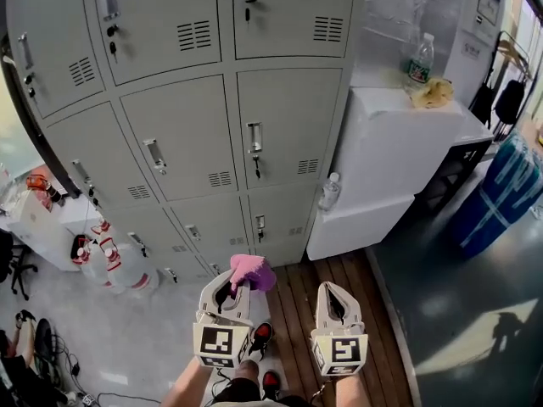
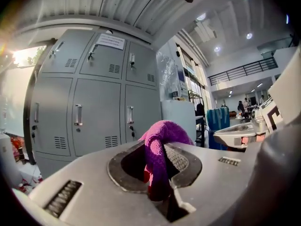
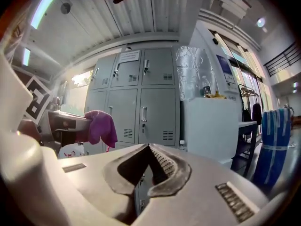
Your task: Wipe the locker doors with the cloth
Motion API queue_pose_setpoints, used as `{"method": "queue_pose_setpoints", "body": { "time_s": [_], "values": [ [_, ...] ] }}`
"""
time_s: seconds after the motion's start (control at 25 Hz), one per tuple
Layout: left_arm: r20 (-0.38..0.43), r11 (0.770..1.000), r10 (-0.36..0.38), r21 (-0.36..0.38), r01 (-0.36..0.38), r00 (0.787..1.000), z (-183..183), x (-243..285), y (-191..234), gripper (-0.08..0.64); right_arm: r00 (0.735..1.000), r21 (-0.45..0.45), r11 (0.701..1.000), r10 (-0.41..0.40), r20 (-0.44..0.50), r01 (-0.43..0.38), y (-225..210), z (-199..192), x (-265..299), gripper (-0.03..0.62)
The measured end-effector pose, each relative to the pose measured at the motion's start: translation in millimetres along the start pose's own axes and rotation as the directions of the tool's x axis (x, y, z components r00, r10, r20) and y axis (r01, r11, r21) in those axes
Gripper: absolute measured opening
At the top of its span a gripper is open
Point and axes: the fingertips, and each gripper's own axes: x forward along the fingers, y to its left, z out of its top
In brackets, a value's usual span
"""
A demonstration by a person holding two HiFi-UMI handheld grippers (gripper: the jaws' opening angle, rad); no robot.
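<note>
The head view alone shows both tools side by side low in the picture, above a strip of wooden floor (image 1: 305, 312). The left tool (image 1: 240, 288) has its jaws closed on the purple cloth (image 1: 253, 271), which bunches out past the tips, apart from the grey lockers (image 1: 187, 100) ahead. The left gripper view confirms the clamp: the cloth (image 2: 162, 145) drapes over the jaw tips and hangs down between them. In the right gripper view the right tool (image 3: 149, 149) has its jaws together with nothing between them, and the cloth (image 3: 101, 126) shows off to the left.

Only the head view shows the top of the white cabinet (image 1: 399, 142) right of the lockers. A water bottle (image 1: 418, 62) and a crumpled yellow thing (image 1: 433, 93) sit near its rear edge, and a smaller bottle (image 1: 329, 192) stands on the lower step at its left corner. What the yellow thing is cannot be made out.

A paper notice (image 2: 110, 41) is stuck on an upper locker door, seen from both gripper views, but its print is too small to read. The bottle's label is likewise unreadable. The upper lockers are cut off in the head view.
</note>
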Motion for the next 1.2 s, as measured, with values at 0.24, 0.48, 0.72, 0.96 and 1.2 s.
{"method": "queue_pose_setpoints", "body": {
  "time_s": [0.24, 0.48, 0.72, 0.96, 1.2],
  "values": [
    [-0.013, 0.998, -0.066, 0.0, 0.066, 0.998, -15, 97, 6, 0.077, 0.999, -0.006, 0.999, -0.032, -0.007, 0.032, -36, -18, 78, 0.015],
    [-0.029, 0.992, -0.129, -0.003, 0.129, 0.991, -43, 182, 3, 0.077, 0.997, -0.009, 0.997, -0.072, -0.012, 0.072, -73, -40, 152, 0.015],
    [-0.059, 0.983, -0.181, -0.024, 0.179, 0.982, -77, 250, -10, 0.077, 0.995, -0.017, 0.996, -0.086, -0.055, 0.085, -102, -69, 208, 0.015],
    [-0.069, 0.977, -0.213, -0.031, 0.211, 0.975, -101, 303, -17, 0.077, 0.991, 0.003, 0.994, -0.11, -0.075, 0.11, -122, -100, 242, 0.015],
    [-0.074, 0.975, -0.219, -0.044, 0.216, 0.973, -117, 346, -23, 0.077, 0.988, 0.016, 0.992, -0.125, -0.086, 0.127, -138, -116, 265, 0.015]
  ]
}}
